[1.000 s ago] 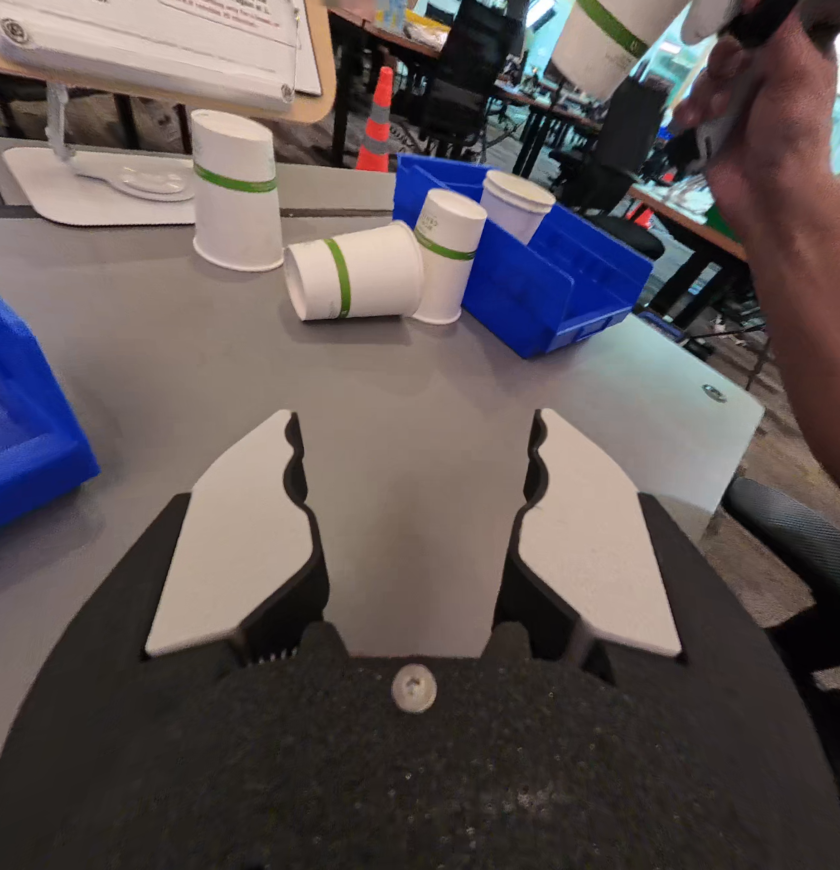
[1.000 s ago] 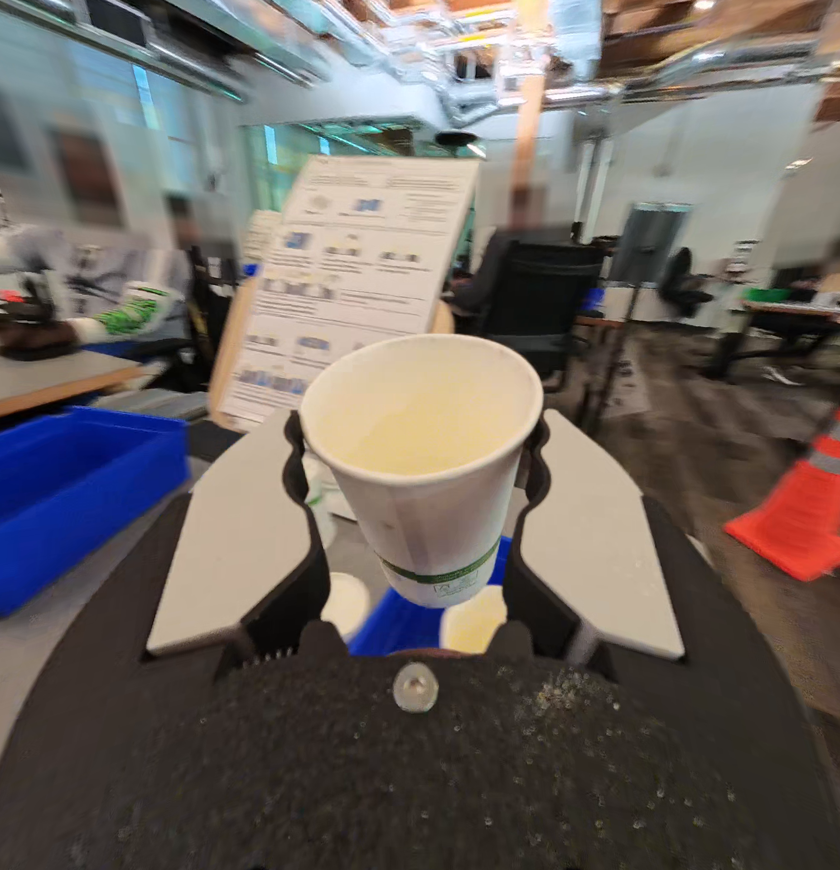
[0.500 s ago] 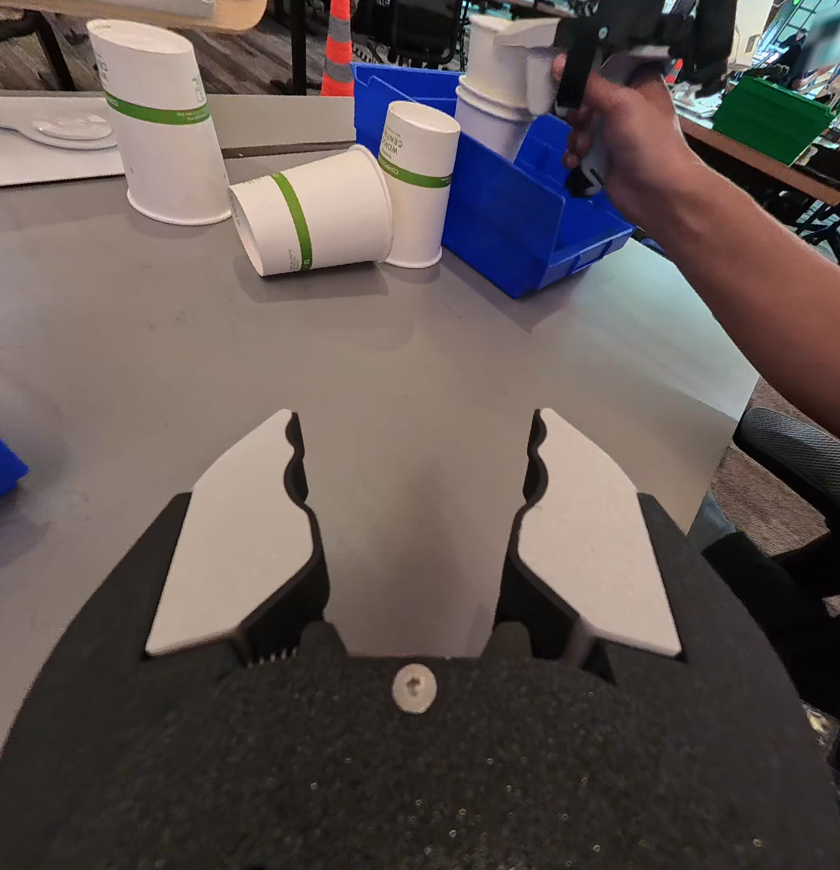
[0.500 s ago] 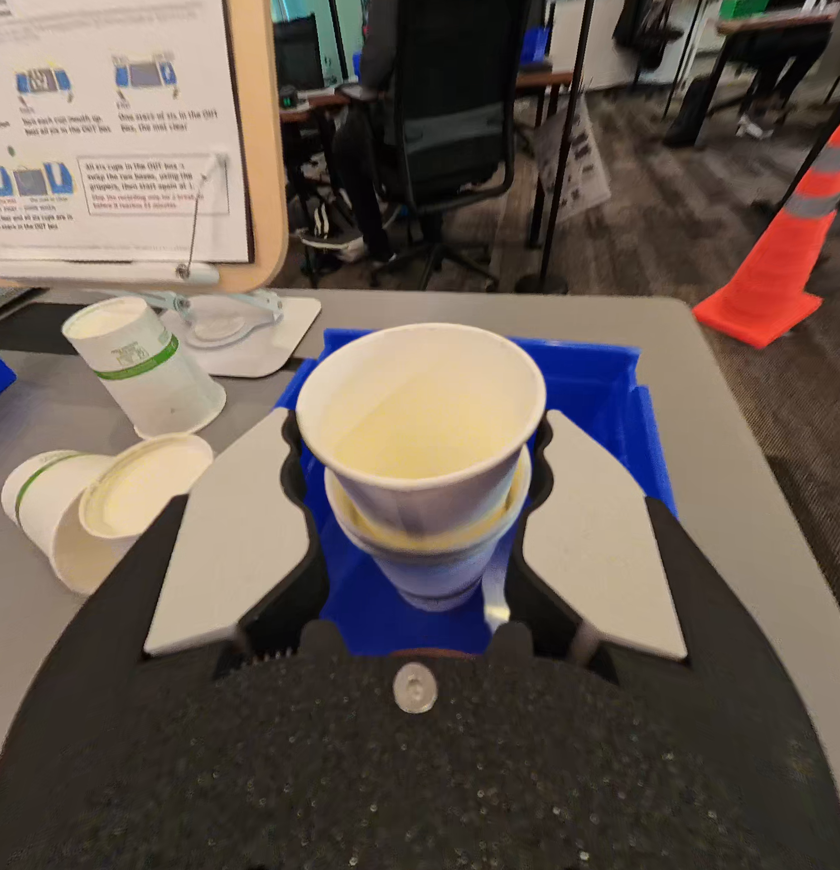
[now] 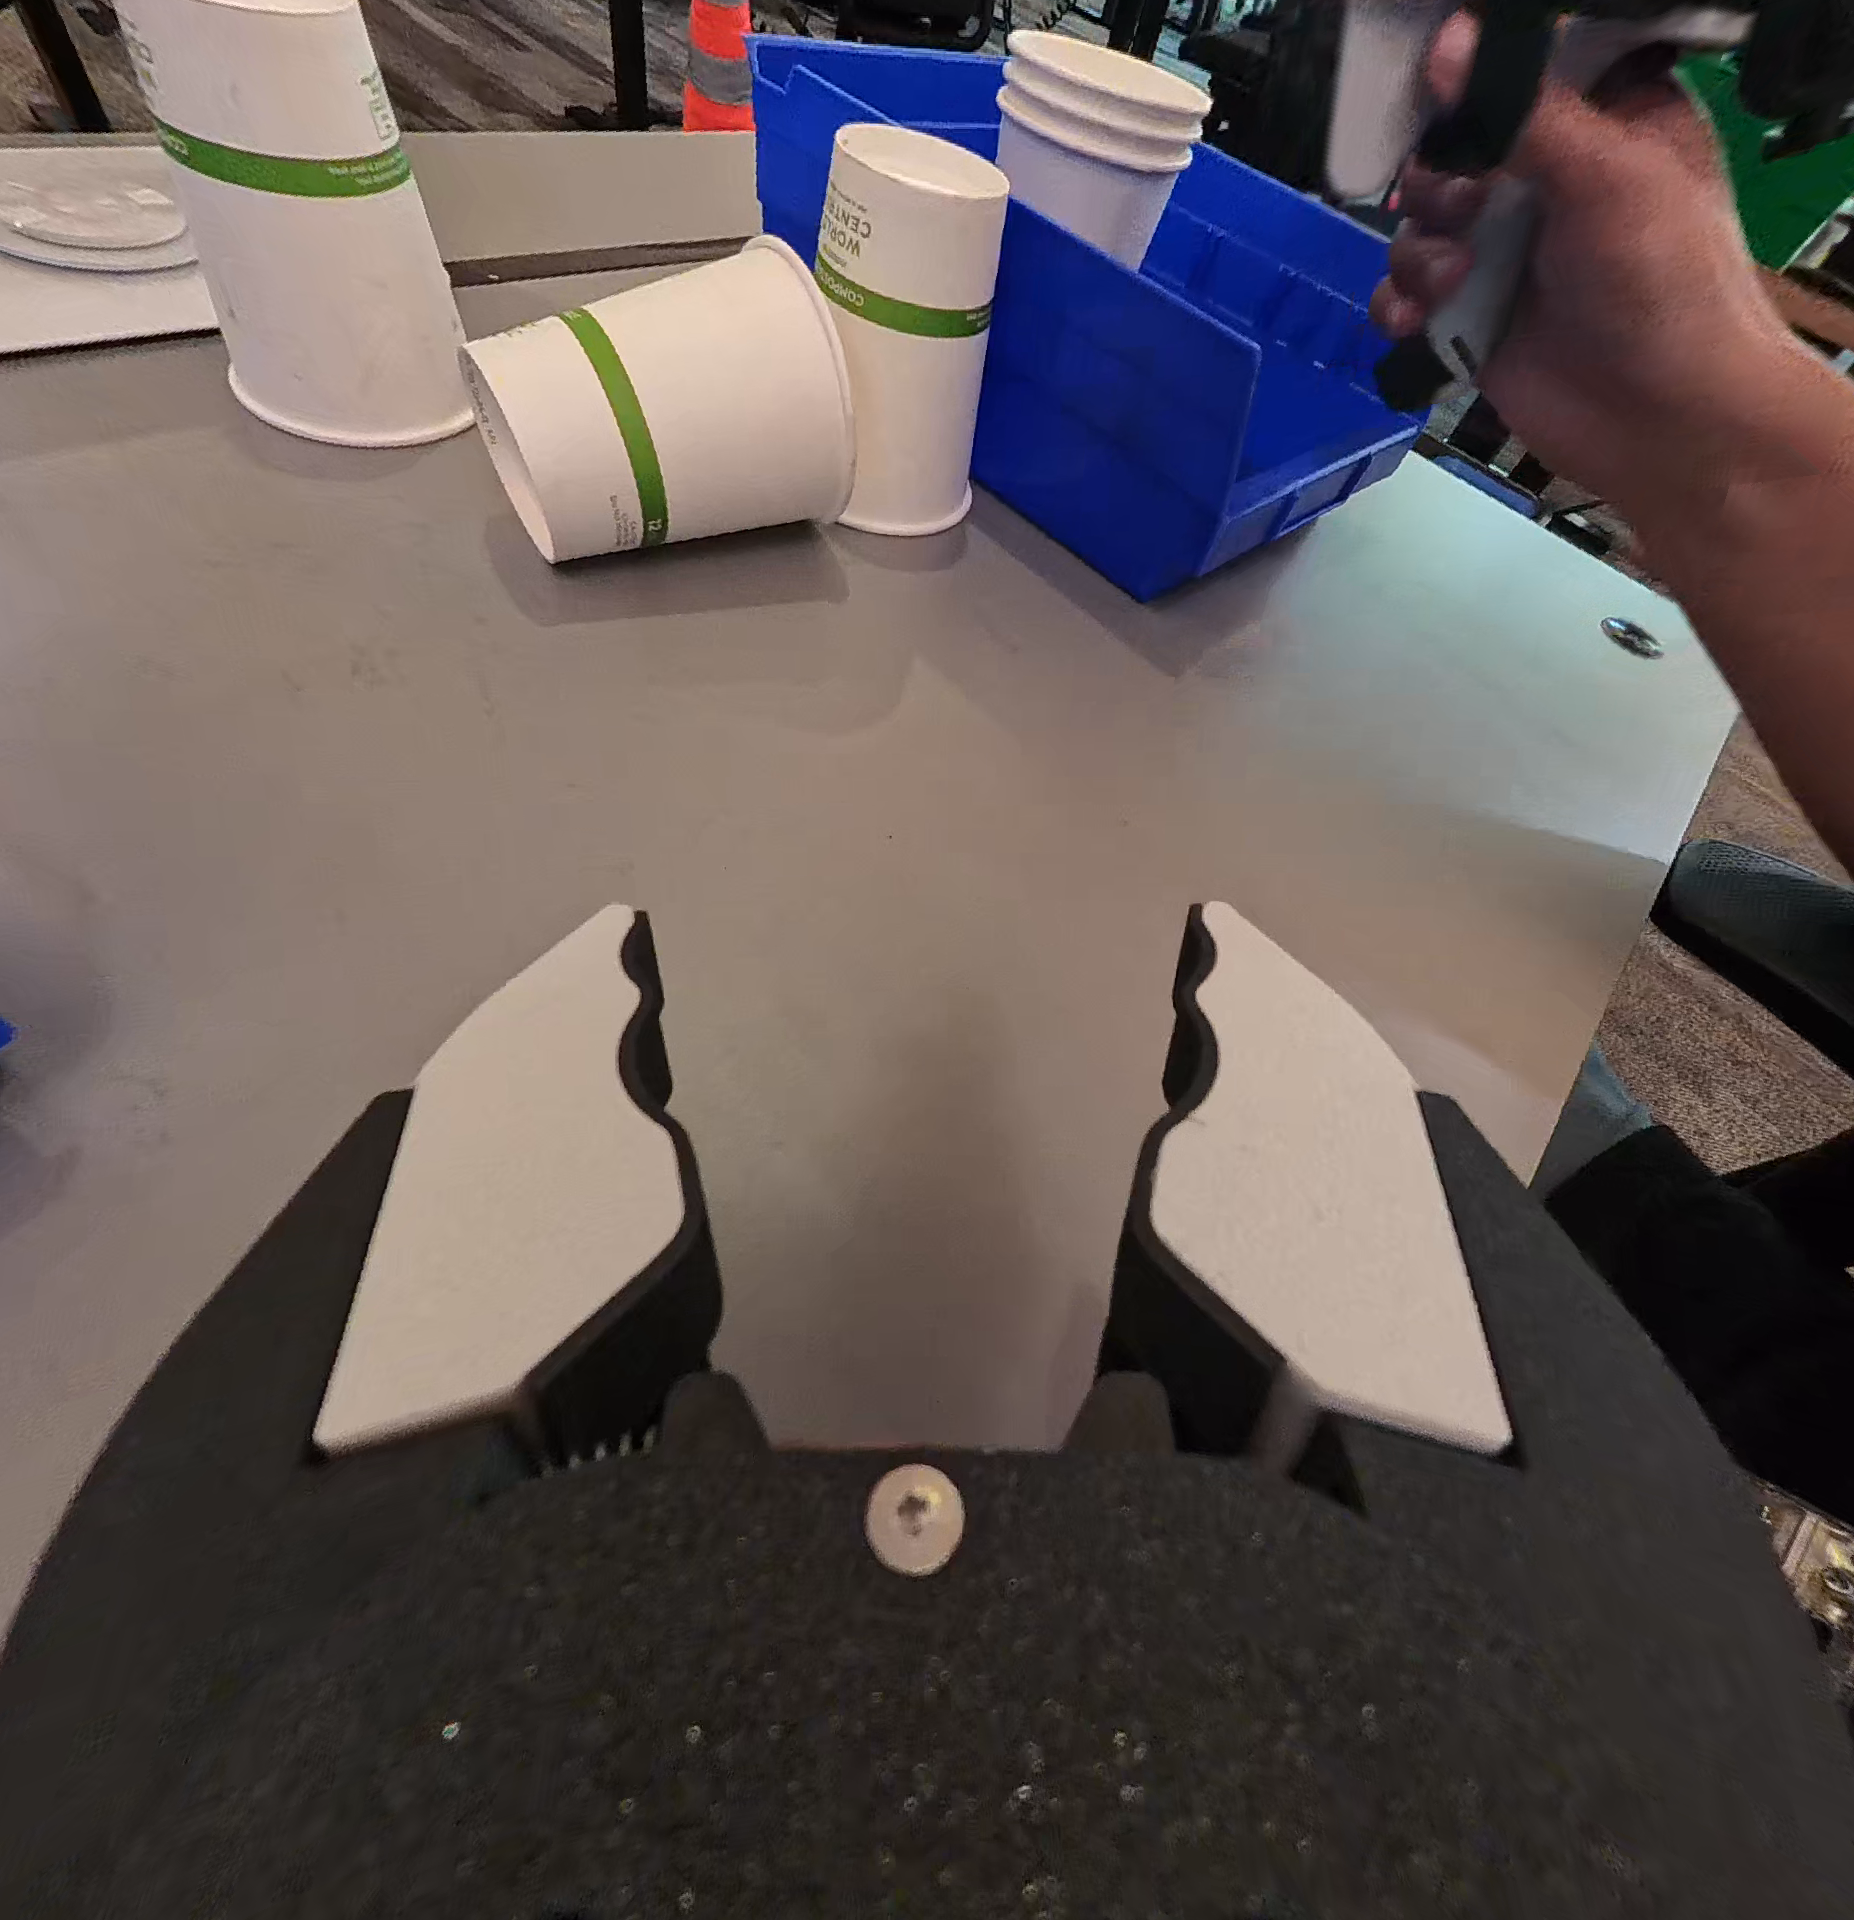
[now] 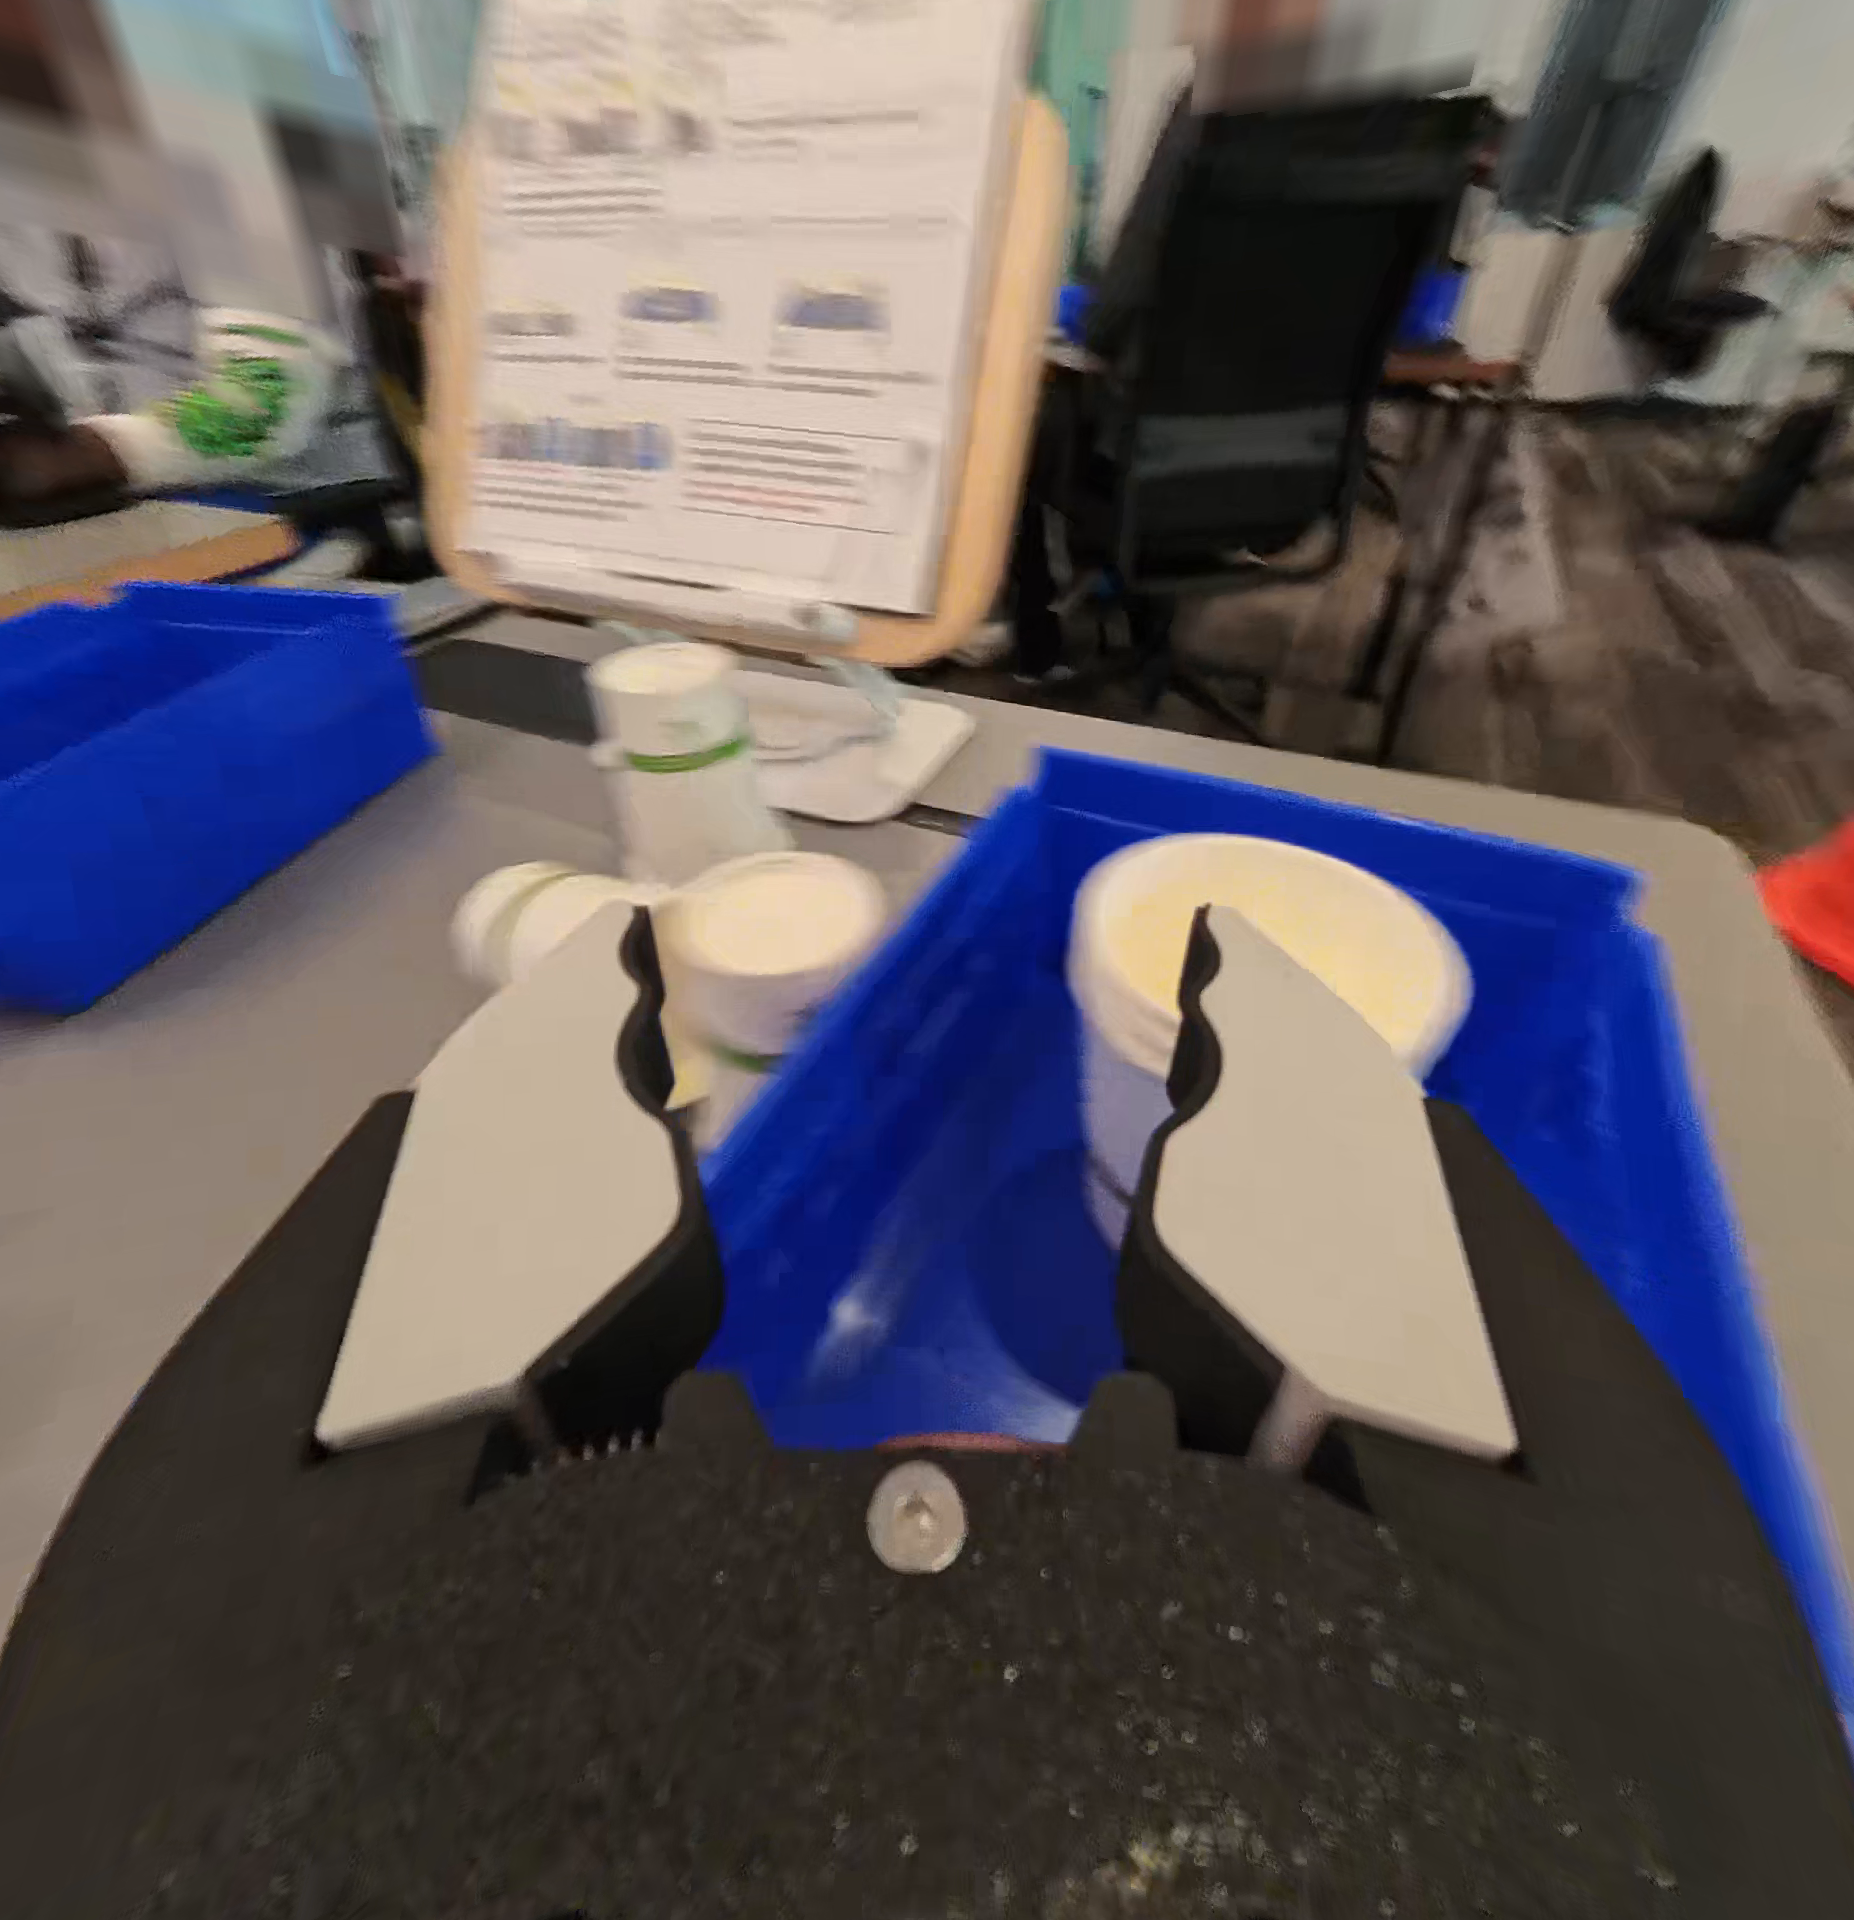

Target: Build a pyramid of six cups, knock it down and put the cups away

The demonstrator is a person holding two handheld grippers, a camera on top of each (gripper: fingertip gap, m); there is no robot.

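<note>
In the left wrist view, the left gripper [image 5: 918,935] hovers over the grey table [image 5: 383,779] with its jaws spread wide and nothing between them, just as half a second ago. Far ahead, an upside-down paper cup [image 5: 299,229] with a green band stands at far left; a second cup [image 5: 674,405] lies on its side, its mouth toward the right and touching a third cup [image 5: 907,322] that stands upside down against the near wall of the blue bin [image 5: 1131,416]. Inside the bin stands a nested stack of cups [image 5: 1094,145], mouths up, with three rims showing. The person's right hand [image 5: 1629,343], at far right, now sits clear of the stack, whereas half a second ago it was right over the bin with the cup.

In the right wrist view, which is motion-blurred, the right gripper [image 6: 918,935] is released: its jaws stand wide with only the bin's floor between them. Half a second ago they clasped a cup being lowered onto the stack. That stack [image 6: 1266,977] now stands free in the blue bin [image 6: 1588,1091], partly behind the right finger [image 6: 1307,1195]. Left of the bin lie the three loose cups: the upside-down one by the wall [image 6: 767,956], the toppled one [image 6: 518,925] and the far one [image 6: 674,769]. A second blue bin [image 6: 175,769] sits at far left, an instruction board [image 6: 736,312] behind, and an orange cone [image 6: 1837,904] at right.
</note>
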